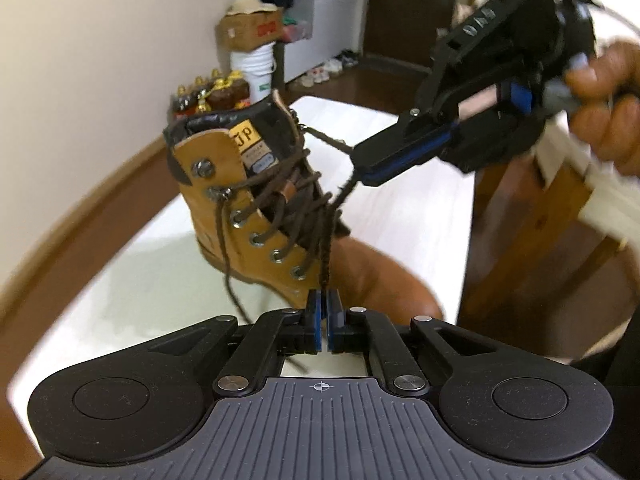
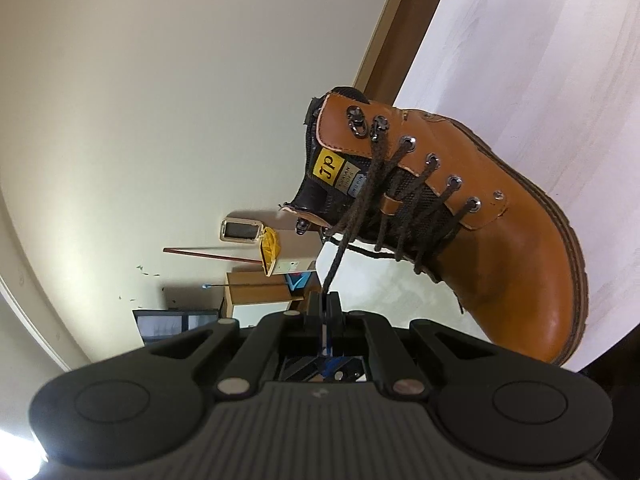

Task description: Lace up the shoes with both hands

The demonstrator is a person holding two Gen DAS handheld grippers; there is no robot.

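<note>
Lower eyelets of the tan boot (image 1: 256,216) laced; top hooks bare; left gripper (image 1: 324,300) and right gripper (image 2: 325,300) each pinch a brown lace end (image 1: 325,256).

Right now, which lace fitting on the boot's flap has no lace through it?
The topmost metal hook, nearest the boot collar: it sits bare, while every fitting below it carries the brown lace.

Cream wall (image 1: 100,60), dark wooden door (image 1: 416,8)
</note>
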